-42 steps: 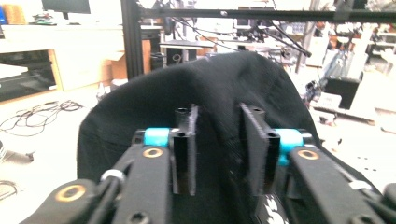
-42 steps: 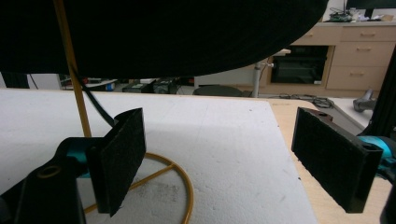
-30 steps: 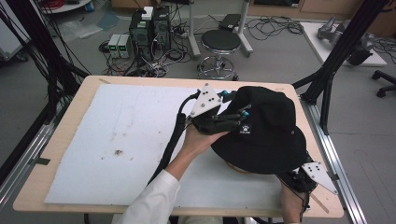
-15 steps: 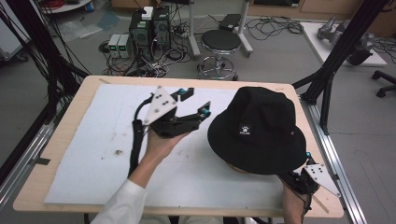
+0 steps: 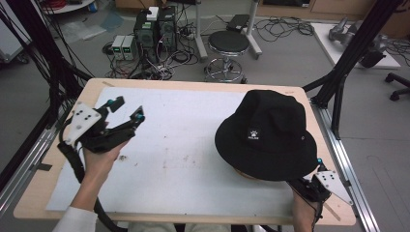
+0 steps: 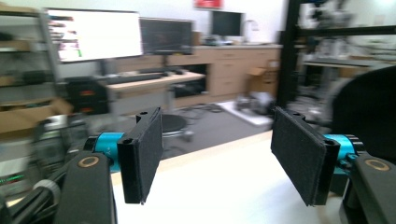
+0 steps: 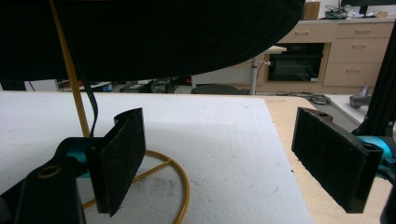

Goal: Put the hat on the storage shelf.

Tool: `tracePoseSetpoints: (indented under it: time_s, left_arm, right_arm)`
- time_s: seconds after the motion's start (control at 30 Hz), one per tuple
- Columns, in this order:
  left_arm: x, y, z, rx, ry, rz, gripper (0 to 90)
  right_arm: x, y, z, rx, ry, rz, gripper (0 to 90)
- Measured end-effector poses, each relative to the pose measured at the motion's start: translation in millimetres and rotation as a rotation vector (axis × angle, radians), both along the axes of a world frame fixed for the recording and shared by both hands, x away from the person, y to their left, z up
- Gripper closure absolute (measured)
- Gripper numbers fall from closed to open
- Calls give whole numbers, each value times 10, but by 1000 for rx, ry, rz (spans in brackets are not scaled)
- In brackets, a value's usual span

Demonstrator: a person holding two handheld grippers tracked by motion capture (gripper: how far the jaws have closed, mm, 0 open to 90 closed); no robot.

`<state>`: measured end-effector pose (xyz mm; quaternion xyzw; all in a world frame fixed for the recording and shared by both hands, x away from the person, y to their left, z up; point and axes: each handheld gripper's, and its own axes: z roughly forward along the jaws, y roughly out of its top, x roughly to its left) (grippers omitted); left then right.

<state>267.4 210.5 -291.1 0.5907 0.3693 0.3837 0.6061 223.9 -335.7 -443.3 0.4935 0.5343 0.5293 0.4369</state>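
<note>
My left tongs (image 5: 126, 109) have just been opening, empty, well apart from the black bucket hat (image 5: 269, 134). My right tongs (image 7: 224, 158) gape empty under its brim, beside the yellow wire stand (image 7: 180, 182).

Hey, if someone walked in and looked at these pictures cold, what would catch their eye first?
Probably the black bucket hat, perched on a yellow wire stand at the right of the white-covered table. Next, the left gripper held above the table's left side with nothing between its wide-open jaws. The right gripper sits at the near right corner, just under the hat's brim, also open.
</note>
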Motion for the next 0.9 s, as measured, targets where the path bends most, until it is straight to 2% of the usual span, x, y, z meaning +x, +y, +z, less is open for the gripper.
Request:
tracePoseSetpoints:
  time_s: [0.33,0.43,0.6,0.73,0.9]
  left_arm:
    - [-41,522,-425,-19,48,174,324]
    - [-69,642,-540,-20,42,226,307]
    - [-128,829,-702,-25,39,292,287]
    - [-190,973,-837,-27,57,337,280]
    - [-267,1124,-1019,-48,70,394,280]
  right_arm:
    - [-23,-30,-6,11,-1,-10,170]
    - [-33,-34,-6,12,0,-11,170]
    - [-45,-38,-3,15,-7,-17,170]
    - [-46,-38,-4,12,-6,-16,170]
    - [-45,-30,-3,9,-4,-18,170]
